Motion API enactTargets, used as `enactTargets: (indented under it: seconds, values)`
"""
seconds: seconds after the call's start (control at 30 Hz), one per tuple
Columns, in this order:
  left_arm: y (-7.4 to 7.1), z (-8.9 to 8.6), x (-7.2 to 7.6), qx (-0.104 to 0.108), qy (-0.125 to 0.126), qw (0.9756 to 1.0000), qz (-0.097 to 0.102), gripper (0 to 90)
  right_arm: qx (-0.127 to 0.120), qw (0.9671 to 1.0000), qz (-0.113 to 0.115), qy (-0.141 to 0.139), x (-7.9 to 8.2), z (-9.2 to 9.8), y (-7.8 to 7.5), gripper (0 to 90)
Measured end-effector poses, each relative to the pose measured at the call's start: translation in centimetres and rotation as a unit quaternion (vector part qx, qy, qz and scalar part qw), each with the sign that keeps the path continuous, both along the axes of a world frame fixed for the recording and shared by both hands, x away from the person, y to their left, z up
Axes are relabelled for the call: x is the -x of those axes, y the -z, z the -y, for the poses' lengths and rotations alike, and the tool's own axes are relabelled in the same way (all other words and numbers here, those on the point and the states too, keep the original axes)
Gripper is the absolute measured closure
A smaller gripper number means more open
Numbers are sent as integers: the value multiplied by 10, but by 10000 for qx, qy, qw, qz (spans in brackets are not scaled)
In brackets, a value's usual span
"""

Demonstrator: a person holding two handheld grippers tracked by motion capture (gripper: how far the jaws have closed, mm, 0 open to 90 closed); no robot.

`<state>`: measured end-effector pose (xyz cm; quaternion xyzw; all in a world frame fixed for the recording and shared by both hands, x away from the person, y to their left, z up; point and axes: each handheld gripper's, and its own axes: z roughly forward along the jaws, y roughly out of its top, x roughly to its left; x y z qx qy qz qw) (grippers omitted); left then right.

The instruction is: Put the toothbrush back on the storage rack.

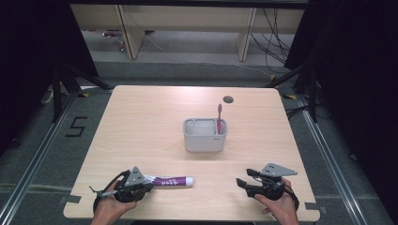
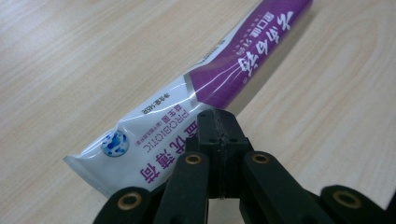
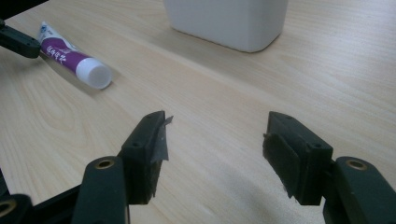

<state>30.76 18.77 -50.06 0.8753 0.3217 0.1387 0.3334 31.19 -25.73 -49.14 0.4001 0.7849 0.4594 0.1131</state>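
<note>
Carefully now: your left gripper (image 2: 219,128) pinches the toothpaste tube (image 2: 205,93) at its flat crimped tail, on the counter's (image 1: 141,122) near left.

Lifted from there, the capped end may sag or slip free; squeeze harder and paste shifts. Your right gripper (image 3: 215,144) waits wide open, empty. The label reads "PROBIOTIC" beside Chinese characters. The caddy (image 1: 205,136) holds a pink toothbrush (image 1: 219,117).
</note>
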Motion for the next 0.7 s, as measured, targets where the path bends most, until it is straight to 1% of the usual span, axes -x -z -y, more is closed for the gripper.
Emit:
enactTargets:
  seconds: [0.03, 0.07, 0.1, 0.13, 0.17, 0.2, 0.23, 0.27, 0.3, 0.33, 0.4, 0.47, 0.57, 0.6, 0.63, 0.67, 0.7]
  values:
    - [0, 0, -1, -32, -12, 10000, 15, 897, 53, 9999, 82, -79, -2, 1, 1, 395]
    - [0, 1, -3, -18, -78, 10000, 9, 897, 89, 9999, 93, -45, -1, 1, 0, 395]
    - [-1, 1, -5, -29, -64, 10000, 7, 897, 10, 10000, -25, -23, 0, 0, 1, 395]
    - [-1, 1, -7, -30, -82, 10000, 12, 897, 70, 10000, -41, -16, 0, -1, 0, 395]
    - [-1, 1, -9, -56, -87, 9999, 23, 897, 68, 10000, -40, -14, 0, -1, 0, 395]
    - [-1, 1, -11, -25, -79, 10000, 26, 897, 86, 10000, 13, -37, 0, 0, -1, 395]
    - [-1, 2, -13, -41, -101, 9999, 31, 897, 126, 9998, 133, -106, -2, 1, 0, 395]
    - [-2, 2, -15, -64, -71, 10000, 21, 897, 108, 9999, 87, -73, -1, 1, 0, 395]
    - [-3, 3, -16, -59, -106, 9999, 18, 897, 15, 10000, -10, -35, -1, 0, 0, 395]
    - [-3, 3, -18, -49, -83, 9999, 30, 897, -3, 10000, -15, -38, -1, 0, 0, 395]
    - [-3, 4, -23, -20, -140, 9999, 9, 897, 7, 10000, -1, -15, -1, 0, 0, 394]
    - [-4, 4, -27, -53, -159, 9999, 13, 897, -25, 10000, -53, -7, -1, 0, 1, 395]
    - [-4, 5, -31, -5, -148, 9999, -4, 896, -12, 10000, -29, -28, -1, 0, 1, 395]
    - [-4, 6, -32, 19, -224, 9997, -4, 897, 11, 10000, -3, -21, -1, 0, 0, 395]
    - [-5, 5, -33, -25, -190, 9998, -10, 897, 48, 10000, 34, -36, -2, 1, 0, 395]
    - [-5, 6, -35, 2, -181, 9998, 7, 897, -15, 10000, -30, -23, -1, 0, 0, 395]
    - [-6, 6, -36, -14, -187, 9998, 1, 897, -16, 10000, -28, -28, -1, 0, 0, 395]
